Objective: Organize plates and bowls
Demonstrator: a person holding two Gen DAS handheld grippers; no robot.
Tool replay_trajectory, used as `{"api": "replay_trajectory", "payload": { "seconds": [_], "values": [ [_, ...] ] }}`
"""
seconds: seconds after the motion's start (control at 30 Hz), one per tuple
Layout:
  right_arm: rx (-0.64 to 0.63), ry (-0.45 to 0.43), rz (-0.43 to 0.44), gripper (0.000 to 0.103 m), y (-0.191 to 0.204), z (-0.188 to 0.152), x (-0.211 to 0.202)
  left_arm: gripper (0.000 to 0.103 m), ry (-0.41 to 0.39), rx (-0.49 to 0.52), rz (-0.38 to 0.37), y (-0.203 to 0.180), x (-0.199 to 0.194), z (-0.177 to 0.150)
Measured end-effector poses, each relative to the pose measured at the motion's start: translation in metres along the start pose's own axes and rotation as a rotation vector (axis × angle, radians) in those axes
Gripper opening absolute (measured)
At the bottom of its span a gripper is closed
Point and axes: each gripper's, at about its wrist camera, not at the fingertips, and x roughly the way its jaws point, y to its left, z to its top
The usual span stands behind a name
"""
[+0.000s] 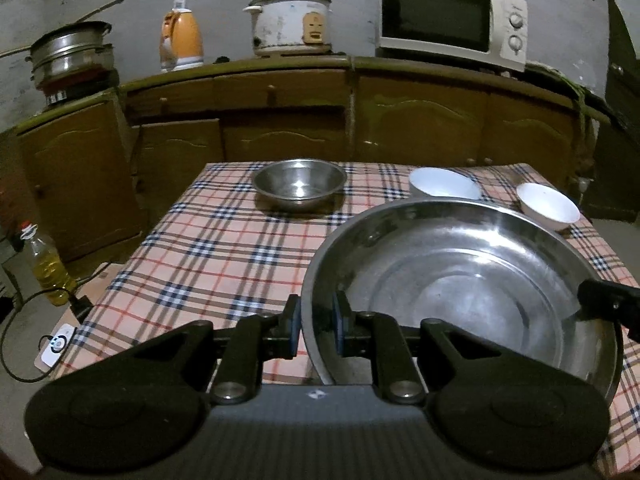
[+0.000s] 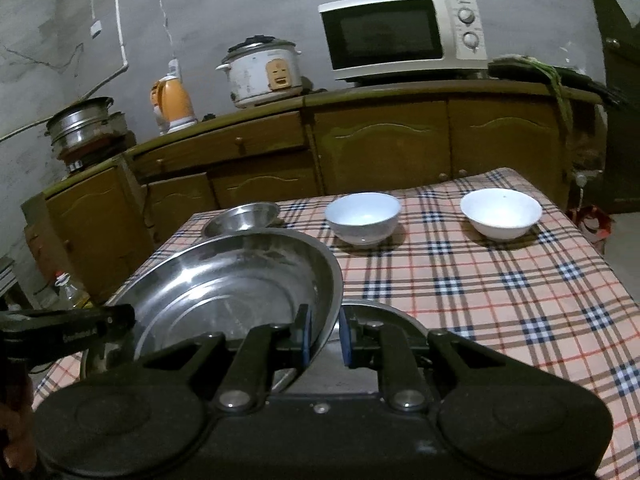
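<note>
My left gripper [image 1: 316, 328]: pinched onto the near rim of the large steel pan [image 1: 460, 280].
My right gripper [image 2: 326, 338]: clamped on its opposite rim.
Pan: I hold it above the checked tablecloth [image 2: 500, 288].
Beyond: steel bowl [image 1: 299, 182], two white bowls [image 2: 362, 216] [image 2: 500, 212].

No text, label or brand can be read: the embossed lettering on the left gripper [image 2: 66, 338] arm and the markings around the microwave [image 1: 452, 20] dials are too blurred to make out
</note>
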Motion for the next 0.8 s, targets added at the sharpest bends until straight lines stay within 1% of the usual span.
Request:
{"api": "replay_trajectory", "payload": {
  "seconds": [0.23, 0.57, 0.8],
  "values": [
    [0.017, 0.006, -0.037, 0.020, -0.019, -0.008, -0.002, 0.017, 0.014, 0.027, -0.024, -0.018, 0.006, -0.005],
    [0.047, 0.052, -0.085, 0.020, -0.044, -0.026, 0.012, 0.017, 0.067, 0.048, -0.060, -0.039, 0.032, -0.020],
    [0.042, 0.102, -0.100, 0.020, -0.051, -0.037, 0.035, 0.017, 0.105, 0.068, -0.042, -0.044, 0.051, -0.029]
  ]
}}
